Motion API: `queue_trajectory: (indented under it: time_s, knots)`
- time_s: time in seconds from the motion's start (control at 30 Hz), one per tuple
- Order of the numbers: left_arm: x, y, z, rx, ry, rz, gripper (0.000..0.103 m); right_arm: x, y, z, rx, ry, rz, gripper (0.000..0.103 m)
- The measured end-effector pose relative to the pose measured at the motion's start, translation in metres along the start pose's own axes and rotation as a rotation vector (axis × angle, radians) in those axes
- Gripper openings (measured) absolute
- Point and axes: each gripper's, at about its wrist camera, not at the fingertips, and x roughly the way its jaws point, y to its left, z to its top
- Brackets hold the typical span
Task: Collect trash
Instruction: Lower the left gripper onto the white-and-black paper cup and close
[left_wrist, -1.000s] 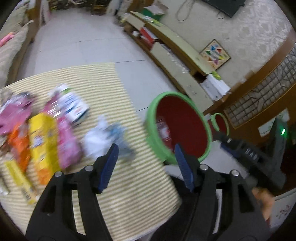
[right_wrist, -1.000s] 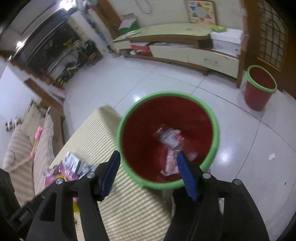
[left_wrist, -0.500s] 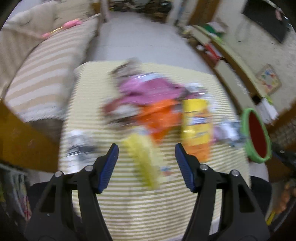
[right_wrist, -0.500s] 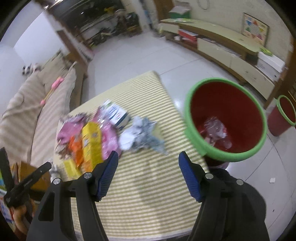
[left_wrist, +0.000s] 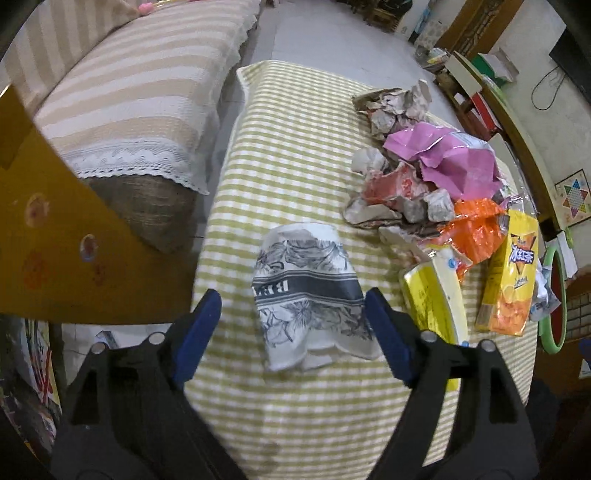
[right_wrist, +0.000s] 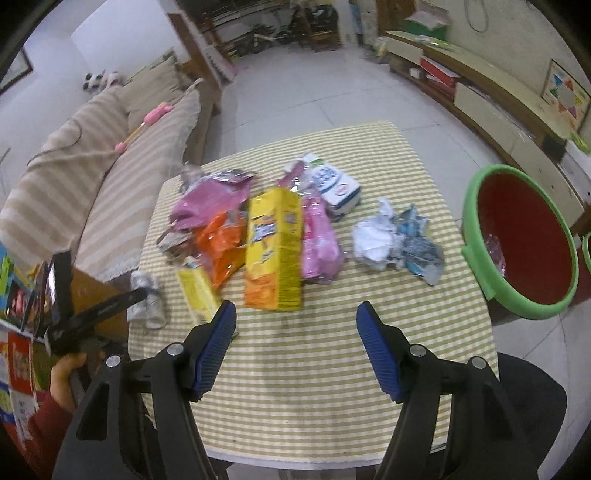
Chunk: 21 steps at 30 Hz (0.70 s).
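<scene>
While opening, left tool (left_wrist: 291, 317) astride flattened paper cup (left_wrist: 308, 291).

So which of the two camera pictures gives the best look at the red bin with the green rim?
The right wrist view. There the red bin with the green rim shows its whole opening beside the table. The left wrist view catches only a sliver of that bin at the picture's right edge.

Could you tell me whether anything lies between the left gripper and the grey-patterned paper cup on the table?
Nothing visible does. The left gripper, its jaws opening, hangs right over the flattened paper cup, which lies alone on the checked tablecloth. The yellow carton lies off to one side.
</scene>
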Motion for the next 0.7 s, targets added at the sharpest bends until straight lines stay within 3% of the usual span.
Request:
queue_trajectory:
  time_s: [0.33, 0.63, 0.7]
  knots:
    - [0.017, -0.001, -0.005, -0.074, 0.05, -0.092, 0.077, 0.006, 0.013, -0.008, -0.034, 0.02, 0.0, 0.066]
    - [0.023, -0.012, 0.002, -0.057, 0.05, -0.061, 0.077, 0.014, 0.028, -0.013, -0.065, 0.041, 0.018, 0.066]
    - [0.024, -0.013, 0.002, -0.045, 0.055, -0.057, 0.052, 0.015, 0.03, -0.014, -0.071, 0.042, 0.019, 0.066]
